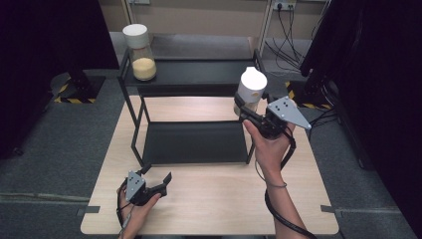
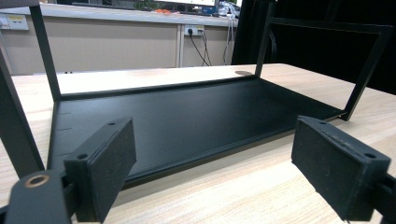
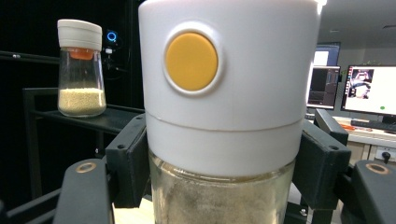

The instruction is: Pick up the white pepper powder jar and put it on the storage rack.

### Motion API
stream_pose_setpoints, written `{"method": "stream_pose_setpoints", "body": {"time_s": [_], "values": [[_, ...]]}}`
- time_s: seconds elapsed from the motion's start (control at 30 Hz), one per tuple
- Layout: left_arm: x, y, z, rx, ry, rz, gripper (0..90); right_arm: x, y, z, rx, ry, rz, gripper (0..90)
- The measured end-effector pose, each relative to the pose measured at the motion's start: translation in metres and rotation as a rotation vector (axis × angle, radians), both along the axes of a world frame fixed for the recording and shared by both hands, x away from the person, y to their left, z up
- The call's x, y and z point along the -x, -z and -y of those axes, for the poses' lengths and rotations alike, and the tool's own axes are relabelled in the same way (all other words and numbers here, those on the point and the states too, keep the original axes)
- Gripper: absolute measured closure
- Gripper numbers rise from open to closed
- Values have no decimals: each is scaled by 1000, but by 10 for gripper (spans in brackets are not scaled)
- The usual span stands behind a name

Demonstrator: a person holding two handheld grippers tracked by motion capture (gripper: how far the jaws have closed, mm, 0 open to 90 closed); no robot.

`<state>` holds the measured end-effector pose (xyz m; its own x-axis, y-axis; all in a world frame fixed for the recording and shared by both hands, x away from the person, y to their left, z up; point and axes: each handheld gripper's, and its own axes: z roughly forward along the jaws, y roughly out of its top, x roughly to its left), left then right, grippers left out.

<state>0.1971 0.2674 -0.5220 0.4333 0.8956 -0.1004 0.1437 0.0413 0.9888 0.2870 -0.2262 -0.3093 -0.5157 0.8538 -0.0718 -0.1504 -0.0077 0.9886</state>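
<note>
Jar (image 1: 250,88) w/ white cap sits clamped in the right gripper (image 1: 249,110), held up in the air near the right end of the black shelf rack's (image 1: 191,75) top level. In the right gripper view the jaws press the glass body just under the cap, one on each side, so it's closed on the jar. Cap has a round yellow button (image 3: 191,61) on the side facing the camera.

Handling, my guess: glass = stiff, smooth, prob slippery, breakable if dropped. Looks part full of pale powder, so moderate weight, not heavy. Best grip is where it's held now, on the glass below the cap rim; the rim gives a ledge vs sliding down. Keep it upright.

Second jar (image 1: 139,52), same type w/ yellowish grains, stands at the left end of the top level, well apart.

Left gripper (image 1: 155,180) rests low over the wooden table (image 1: 219,199), jaws wide apart, nothing in them, pointing at the rack's bare lower tray (image 2: 187,116).

Room: grey carpet floor, dark curtains both sides, wall sockets at back, monitors in the right gripper view.
</note>
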Motion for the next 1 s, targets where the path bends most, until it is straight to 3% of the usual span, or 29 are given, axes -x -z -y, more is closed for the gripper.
{"method": "stream_pose_setpoints", "body": {"time_s": [1.0], "values": [[0,0,-1,8,-4,-1,132,-22,-32,-8,-16,17,-11,310]]}}
